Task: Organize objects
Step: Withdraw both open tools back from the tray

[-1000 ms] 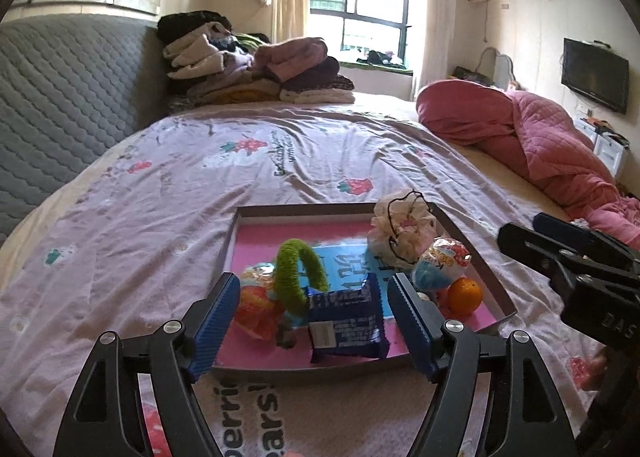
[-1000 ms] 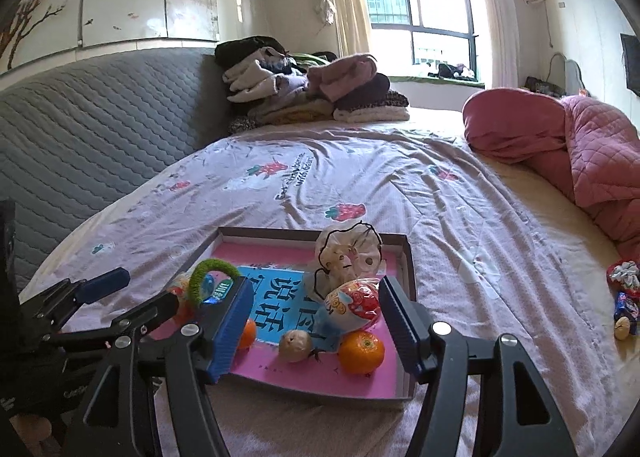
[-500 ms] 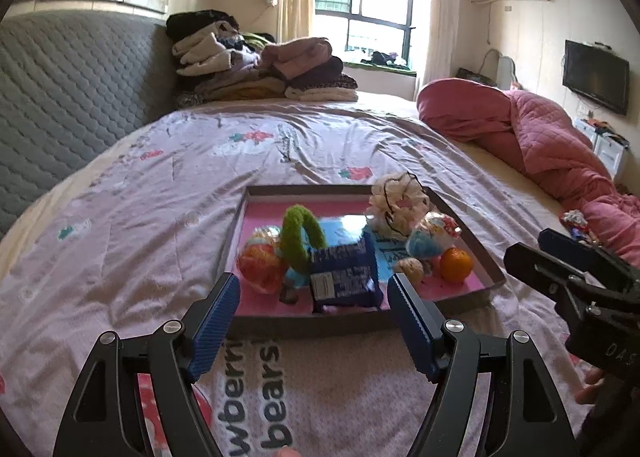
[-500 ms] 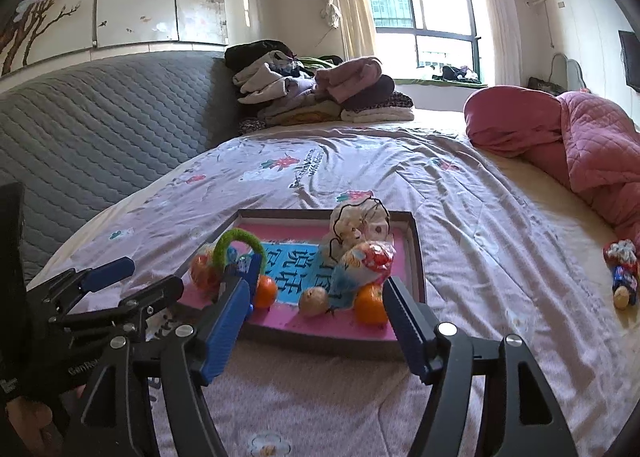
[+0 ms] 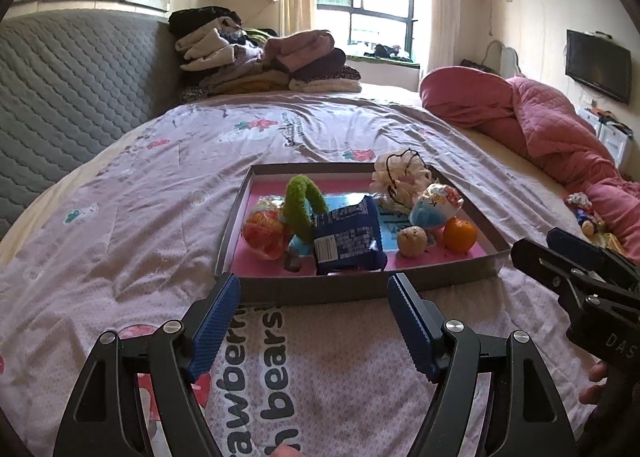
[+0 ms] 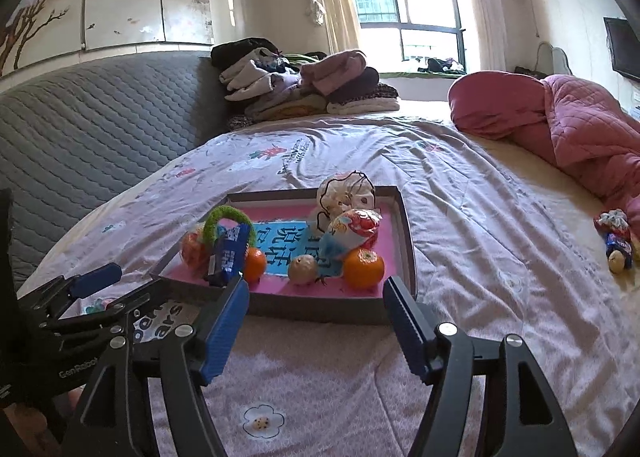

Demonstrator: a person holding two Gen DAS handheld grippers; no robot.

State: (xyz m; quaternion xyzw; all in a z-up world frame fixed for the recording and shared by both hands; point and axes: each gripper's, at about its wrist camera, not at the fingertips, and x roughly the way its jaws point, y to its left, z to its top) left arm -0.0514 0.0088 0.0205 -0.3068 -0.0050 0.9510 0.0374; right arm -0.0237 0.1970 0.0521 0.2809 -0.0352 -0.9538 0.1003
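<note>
While both tongs, left (image 5: 314, 323) and right (image 6: 316, 327), hover wide and empty, the crinkly blue foil snack packet (image 5: 347, 237) lies in the shallow grey cardboard tray (image 5: 360, 289) on the bed; light, slippery, best pinched across its edges.

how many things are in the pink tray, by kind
Oranges: 2
Blue snack packet: 1
Foil-wrapped egg toys: 2
Green fuzzy loop: 1
Pale floral scrunchie: 1
Small beige ball: 1
Total: 8 in the tray
</note>
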